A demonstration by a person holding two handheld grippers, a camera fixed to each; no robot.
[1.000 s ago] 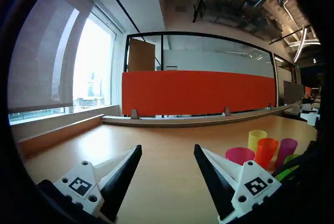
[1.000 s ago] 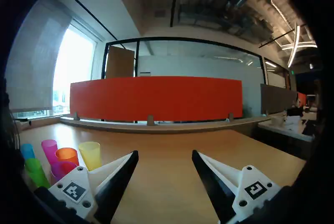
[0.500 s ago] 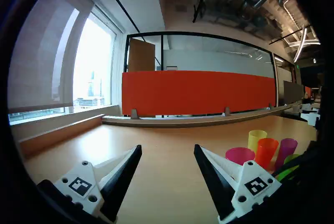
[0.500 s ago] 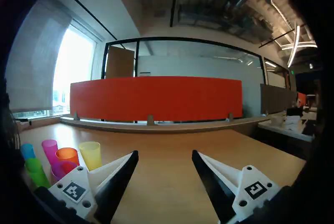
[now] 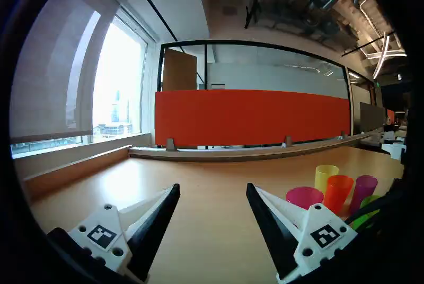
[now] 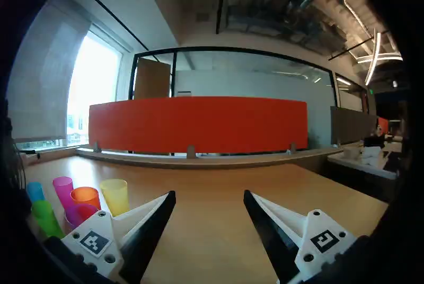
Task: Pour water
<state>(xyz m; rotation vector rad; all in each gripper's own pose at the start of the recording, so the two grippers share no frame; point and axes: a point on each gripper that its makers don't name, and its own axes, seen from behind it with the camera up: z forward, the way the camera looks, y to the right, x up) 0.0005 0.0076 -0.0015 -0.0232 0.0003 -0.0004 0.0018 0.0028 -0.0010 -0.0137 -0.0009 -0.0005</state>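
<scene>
On wooden table (image 5: 212,175): coloured cups (image 5: 338,191); behind, orange partition (image 5: 249,117), window (image 5: 116,88).

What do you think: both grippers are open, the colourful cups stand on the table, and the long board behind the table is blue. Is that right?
Not quite. The long board is orange-red, not blue, as the right gripper view shows. The rest holds: the left gripper and right gripper are open, and the colourful cups stand on the table.
</scene>
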